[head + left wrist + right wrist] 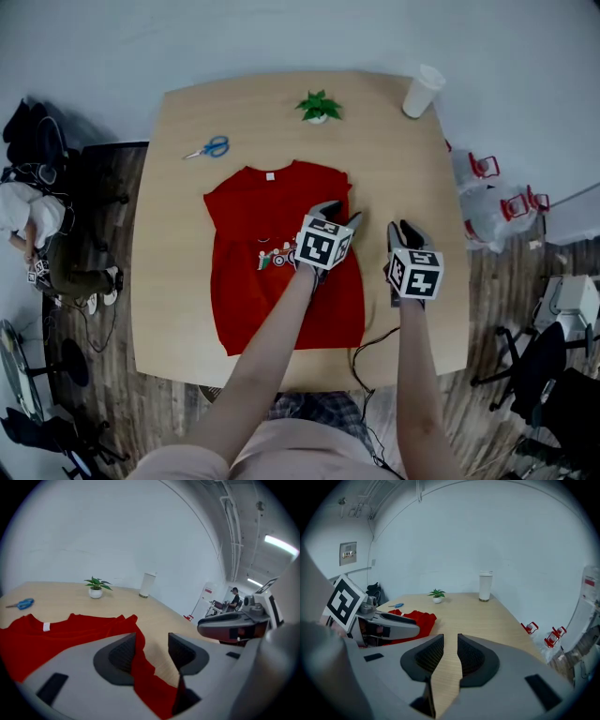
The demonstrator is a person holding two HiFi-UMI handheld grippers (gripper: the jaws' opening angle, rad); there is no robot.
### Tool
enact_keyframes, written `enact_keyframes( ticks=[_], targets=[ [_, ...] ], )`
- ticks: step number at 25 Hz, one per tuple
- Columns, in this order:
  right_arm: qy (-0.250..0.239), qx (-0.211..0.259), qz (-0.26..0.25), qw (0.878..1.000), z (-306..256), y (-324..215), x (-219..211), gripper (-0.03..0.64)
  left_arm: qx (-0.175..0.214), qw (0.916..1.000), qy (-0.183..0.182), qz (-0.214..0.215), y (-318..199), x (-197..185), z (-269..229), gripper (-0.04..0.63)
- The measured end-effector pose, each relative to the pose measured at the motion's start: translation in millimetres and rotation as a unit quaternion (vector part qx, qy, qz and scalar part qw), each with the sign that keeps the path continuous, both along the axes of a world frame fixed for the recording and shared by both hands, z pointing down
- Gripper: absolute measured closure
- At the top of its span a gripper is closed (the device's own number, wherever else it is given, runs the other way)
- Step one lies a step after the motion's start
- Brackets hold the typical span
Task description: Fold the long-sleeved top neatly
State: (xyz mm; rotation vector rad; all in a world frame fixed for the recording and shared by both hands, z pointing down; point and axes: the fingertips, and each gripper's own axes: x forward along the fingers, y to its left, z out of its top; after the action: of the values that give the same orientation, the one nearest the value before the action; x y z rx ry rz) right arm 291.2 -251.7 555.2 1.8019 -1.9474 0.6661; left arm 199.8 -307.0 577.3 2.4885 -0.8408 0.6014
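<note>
Left gripper (pixel 339 213) is straddling the red top (pixel 253 220) at its right edge, jaws released. Right gripper (pixel 403 230) is hovering empty over the table (pixel 178 141), jaws slightly parted.

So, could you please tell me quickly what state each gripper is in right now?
Left gripper: open, red long-sleeved top edge lying loose between its jaws.
Right gripper: barely open, empty, over the table.

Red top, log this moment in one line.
top: lying flat | left gripper: open, cloth edge between jaws | right gripper: narrowly open, empty
</note>
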Motion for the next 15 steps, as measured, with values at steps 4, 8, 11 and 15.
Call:
enact_keyframes(
  ticks=[4, 8, 11, 15],
  targets=[
    [-0.004, 0.002, -0.003, 1.000, -1.2, -2.4, -1.7, 0.510, -0.012, 0.9988, 0.038, 0.029, 7.8, 7.0, -4.4, 0.300],
    [-0.002, 0.004, -0.013, 1.000, -4.0, -5.4, -7.7, 0.499, -0.003, 0.9972, 0.060, 0.045, 14.1, 2.7, -15.5, 0.242],
    [-0.003, 0.011, -0.017, 1.000, -10.0, -8.4, -11.6, 0.497, 0.006, 0.9970, 0.072, 0.030, 13.7, -13.2, -27.6, 0.242],
    [-0.005, 0.026, -0.030, 0.999, -25.9, -17.6, -18.3, 0.495, 0.021, 0.9979, 0.061, 0.003, 7.3, -53.4, -41.3, 0.242]
  ],
)
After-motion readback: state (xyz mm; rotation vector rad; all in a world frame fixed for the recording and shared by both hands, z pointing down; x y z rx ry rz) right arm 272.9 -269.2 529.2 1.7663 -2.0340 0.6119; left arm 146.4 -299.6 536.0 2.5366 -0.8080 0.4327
